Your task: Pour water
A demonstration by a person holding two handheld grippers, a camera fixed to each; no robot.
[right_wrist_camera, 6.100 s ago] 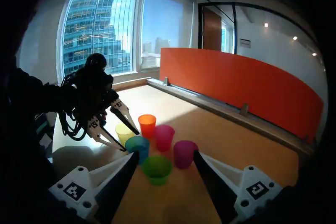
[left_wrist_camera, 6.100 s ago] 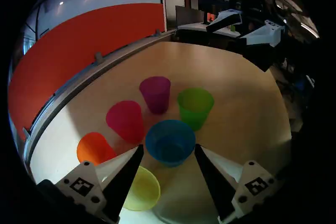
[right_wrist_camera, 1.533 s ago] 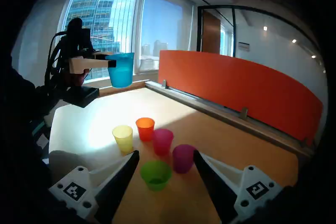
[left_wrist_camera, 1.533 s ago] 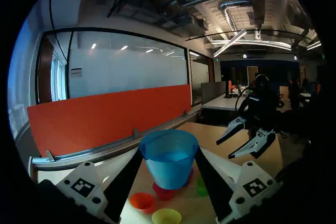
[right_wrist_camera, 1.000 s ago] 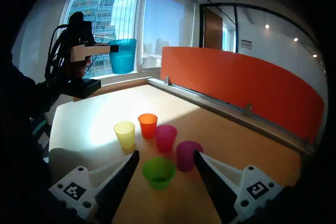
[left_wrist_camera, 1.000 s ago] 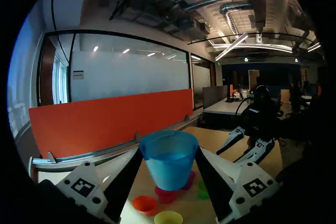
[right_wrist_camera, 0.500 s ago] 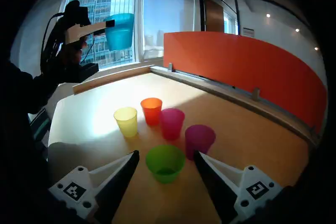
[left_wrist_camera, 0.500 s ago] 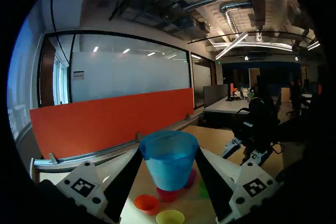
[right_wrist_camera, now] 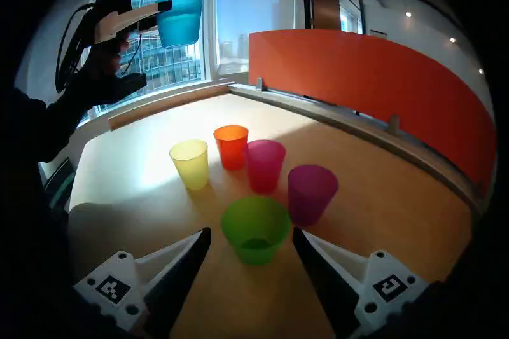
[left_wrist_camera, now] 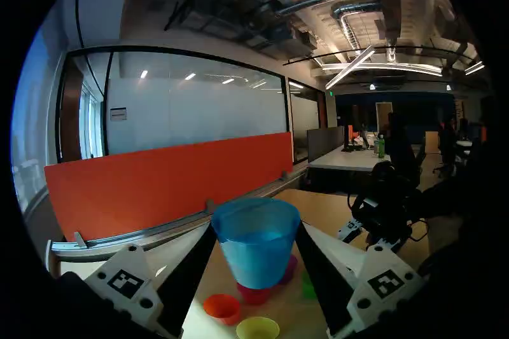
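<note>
My left gripper (left_wrist_camera: 256,237) is shut on a blue cup (left_wrist_camera: 256,256) with water in it, held upright high above the table. In the right gripper view the same blue cup (right_wrist_camera: 180,18) hangs at the upper left, by the window. My right gripper (right_wrist_camera: 251,240) is open low over the table. A green cup (right_wrist_camera: 256,228) stands between its fingertips, with a small gap on each side. Behind it stand a yellow cup (right_wrist_camera: 190,163), an orange cup (right_wrist_camera: 230,145), a pink cup (right_wrist_camera: 264,164) and a purple cup (right_wrist_camera: 310,193).
The wooden table (right_wrist_camera: 394,224) ends at a rail and an orange partition (right_wrist_camera: 382,84) on the far side. A person's dark-sleeved hand (right_wrist_camera: 95,84) holds the left gripper at the left. Windows lie behind it.
My right gripper has moved forward and down, so the green cup now sits between its fingertips. The left gripper keeps the blue cup raised and level.
</note>
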